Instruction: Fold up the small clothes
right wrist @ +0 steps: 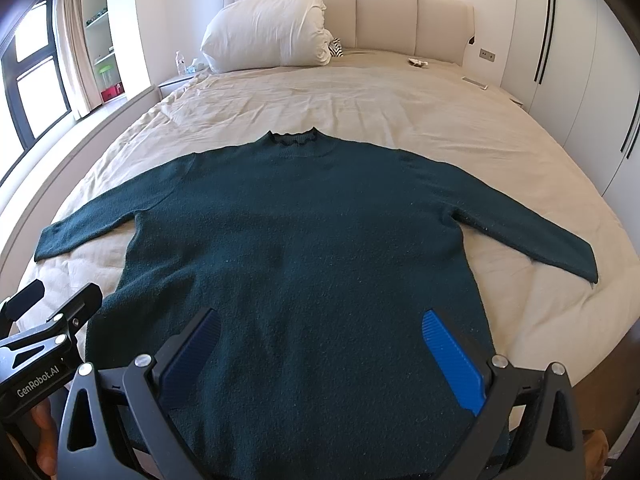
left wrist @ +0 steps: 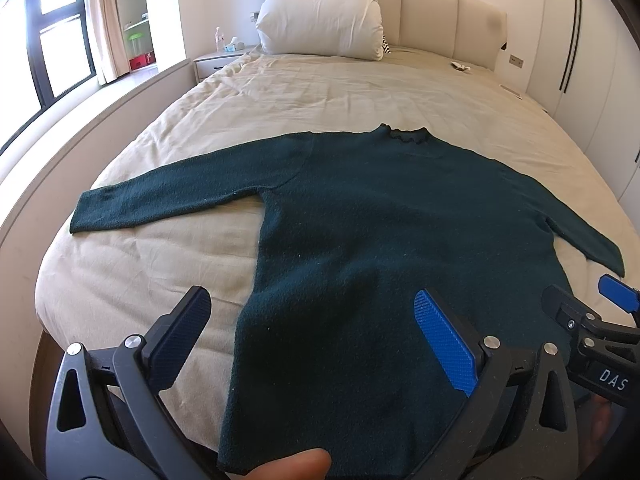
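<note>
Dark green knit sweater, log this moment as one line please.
stage: pre-fold | dark green knit sweater: flat on beige bedsheet, sleeves spread | left gripper: open over hem | right gripper: open over hem

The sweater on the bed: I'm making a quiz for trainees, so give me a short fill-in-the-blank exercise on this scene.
1. The dark green sweater lies flat on the ____ with both sleeves spread out.
2. Its frilled collar points toward the white ____ at the headboard.
3. The left gripper and right gripper both have their jaws ____.

Missing words: bed; pillow; open
</note>
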A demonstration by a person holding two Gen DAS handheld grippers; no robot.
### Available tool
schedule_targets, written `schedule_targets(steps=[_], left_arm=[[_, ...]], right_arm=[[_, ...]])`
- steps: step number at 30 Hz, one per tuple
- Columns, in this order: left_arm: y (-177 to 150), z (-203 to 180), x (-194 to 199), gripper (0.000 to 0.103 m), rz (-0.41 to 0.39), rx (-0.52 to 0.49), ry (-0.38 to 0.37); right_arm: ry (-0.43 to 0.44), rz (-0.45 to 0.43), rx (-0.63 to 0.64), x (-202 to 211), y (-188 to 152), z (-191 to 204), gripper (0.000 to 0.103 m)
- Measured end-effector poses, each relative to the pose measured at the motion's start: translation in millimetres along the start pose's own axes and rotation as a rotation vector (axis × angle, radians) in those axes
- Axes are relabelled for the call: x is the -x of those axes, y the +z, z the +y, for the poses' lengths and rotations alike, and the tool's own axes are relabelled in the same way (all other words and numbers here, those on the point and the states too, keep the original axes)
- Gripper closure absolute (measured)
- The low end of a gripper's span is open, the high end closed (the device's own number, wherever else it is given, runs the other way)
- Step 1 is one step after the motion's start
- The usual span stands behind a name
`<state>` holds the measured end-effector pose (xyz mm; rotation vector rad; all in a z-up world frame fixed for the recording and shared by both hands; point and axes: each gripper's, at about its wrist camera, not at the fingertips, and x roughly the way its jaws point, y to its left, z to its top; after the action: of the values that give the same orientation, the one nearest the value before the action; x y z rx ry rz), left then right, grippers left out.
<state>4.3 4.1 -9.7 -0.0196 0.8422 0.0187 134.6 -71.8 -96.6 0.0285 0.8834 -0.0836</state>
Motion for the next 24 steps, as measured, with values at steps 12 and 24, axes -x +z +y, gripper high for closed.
schedule_targets(steps=[12, 24], left_arm=[[-2.0, 1.7, -1.2, 0.000, 0.002, 0.003, -0.003], [-2.6, 2.2, -1.9, 0.000, 0.003, 0.004, -0.004]], right_arm=[[-0.006, -0.014, -0.004, 1.3, 0.2, -3.2, 0.000], [-0.006, -0.025, -0.005, 2.7, -0.4, -3.6, 0.000]])
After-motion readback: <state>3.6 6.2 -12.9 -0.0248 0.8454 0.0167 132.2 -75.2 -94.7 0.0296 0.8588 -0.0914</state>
